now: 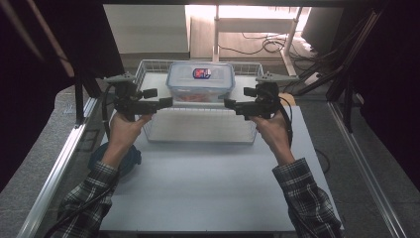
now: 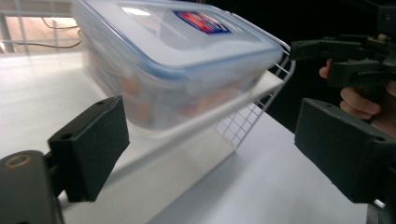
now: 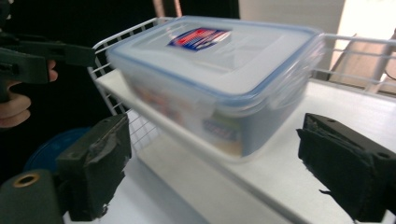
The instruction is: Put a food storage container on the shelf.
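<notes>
Clear plastic food box (image 3: pixel 219 79), blue-rimmed lid latched on, red-and-blue label on top; stands on the raised white shelf of a white wire basket (image 3: pixel 116 109). Right gripper (image 3: pixel 212 172): black jaws wide apart, nothing between the pads, box just beyond them. Left gripper (image 3: pixel 42 56), hand-held, at far left.

Lidded container (image 1: pixel 200 80) in wire basket (image 1: pixel 198 134), toward its far side; basket on table (image 1: pixel 208 188); left gripper (image 1: pixel 166 102) and right gripper (image 1: pixel 229 104) flanking container, both apart from it
</notes>
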A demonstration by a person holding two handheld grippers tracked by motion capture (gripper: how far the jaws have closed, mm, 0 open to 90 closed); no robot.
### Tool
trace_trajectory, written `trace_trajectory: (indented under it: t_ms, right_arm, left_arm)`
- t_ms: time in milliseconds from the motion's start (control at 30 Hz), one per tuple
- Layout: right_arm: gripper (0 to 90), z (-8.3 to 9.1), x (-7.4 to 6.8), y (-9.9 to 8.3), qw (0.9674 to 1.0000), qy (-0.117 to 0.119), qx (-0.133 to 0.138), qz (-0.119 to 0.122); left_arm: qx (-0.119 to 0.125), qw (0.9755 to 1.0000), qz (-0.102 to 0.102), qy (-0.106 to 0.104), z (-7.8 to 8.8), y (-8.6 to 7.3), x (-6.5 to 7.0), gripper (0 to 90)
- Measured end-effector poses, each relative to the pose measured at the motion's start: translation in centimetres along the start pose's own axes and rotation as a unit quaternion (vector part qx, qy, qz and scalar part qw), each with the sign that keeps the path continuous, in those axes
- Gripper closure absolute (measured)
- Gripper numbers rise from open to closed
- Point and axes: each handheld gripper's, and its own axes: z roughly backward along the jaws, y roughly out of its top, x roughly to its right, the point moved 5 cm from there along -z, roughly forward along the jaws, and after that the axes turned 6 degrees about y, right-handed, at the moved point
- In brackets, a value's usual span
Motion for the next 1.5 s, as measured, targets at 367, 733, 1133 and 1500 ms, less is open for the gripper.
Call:
trace_trajectory:
  t_ms: [367,733,1133,1500]
  right_arm:
    - [3.9,0.6,-2.2,-2.5,0.999,0.013,-0.013,0.04]
    - [0.7,1.7,-3.6,-5.8,0.9966,0.007,-0.036,0.074]
    - [0.0,2.7,-4.9,-9.7,0.9974,0.011,-0.042,0.057]
    - [0.0,3.6,-5.6,-12.9,0.9977,0.009,-0.047,0.048]
  left_arm:
    - [-0.022,0.9971,-0.072,0.009,0.6,-4.3,3.3,4.9]
    - [-0.047,0.9916,-0.12,0.016,0.3,-9.5,5.5,1.7]
    - [-0.064,0.9895,-0.129,0.014,0.7,-13.9,6.3,1.6]
    - [-0.08,0.9841,-0.157,0.022,0.5,-17.8,7.4,2.1]
